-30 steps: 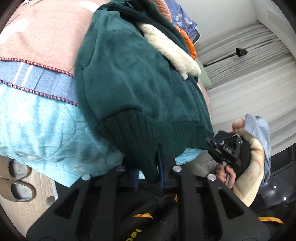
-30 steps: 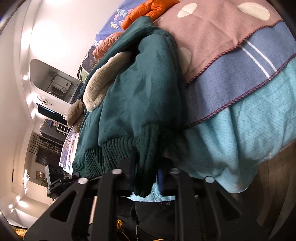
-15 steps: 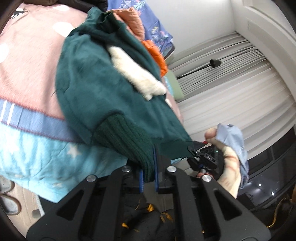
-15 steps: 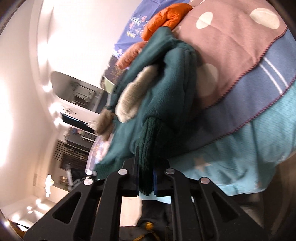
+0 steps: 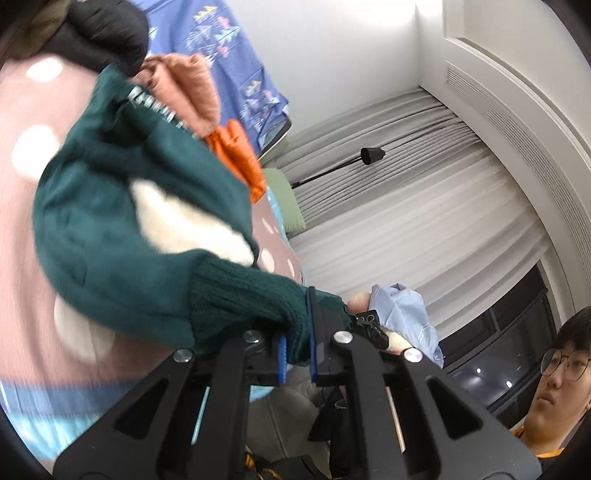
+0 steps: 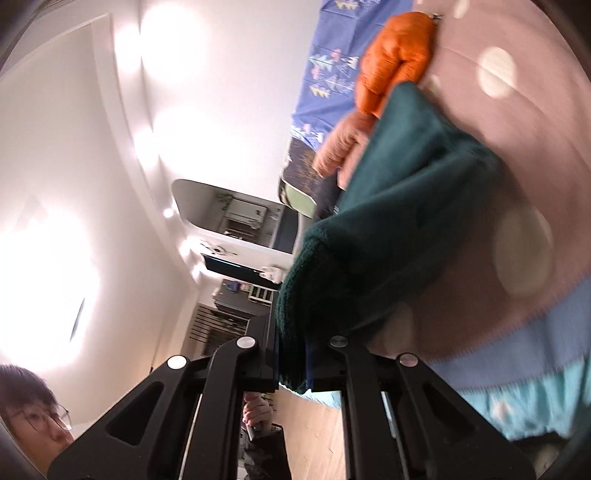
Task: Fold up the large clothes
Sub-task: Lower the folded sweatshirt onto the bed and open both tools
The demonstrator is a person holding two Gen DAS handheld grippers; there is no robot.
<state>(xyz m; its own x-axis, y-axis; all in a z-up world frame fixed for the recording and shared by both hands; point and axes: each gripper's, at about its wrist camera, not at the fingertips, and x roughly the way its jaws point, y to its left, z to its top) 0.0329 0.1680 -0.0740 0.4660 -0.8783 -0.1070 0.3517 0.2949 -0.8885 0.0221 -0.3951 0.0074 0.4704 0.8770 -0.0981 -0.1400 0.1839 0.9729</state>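
A dark green fleece sweater [image 5: 110,229] with a cream lining and ribbed hem lies bunched over the pink dotted bedspread [image 5: 26,229]. My left gripper [image 5: 297,339] is shut on one corner of the ribbed hem, which is lifted off the bed. In the right wrist view the same green sweater [image 6: 391,206] hangs from my right gripper [image 6: 293,363], shut on the other ribbed hem corner. The far half of the sweater still rests on the bed.
An orange puffer garment [image 5: 236,155], a peach knit [image 5: 184,88] and a black garment [image 5: 107,33] lie further up the bed. A blue patterned pillow [image 6: 325,70] stands against the wall. Grey curtains [image 5: 406,192] hang to the right. The person's hand [image 5: 391,332] holds the other gripper.
Both grippers have risen and tipped up toward level, lifting the hem off the bed edge. The sweater has bunched toward the pillows, and the floor has left both views.
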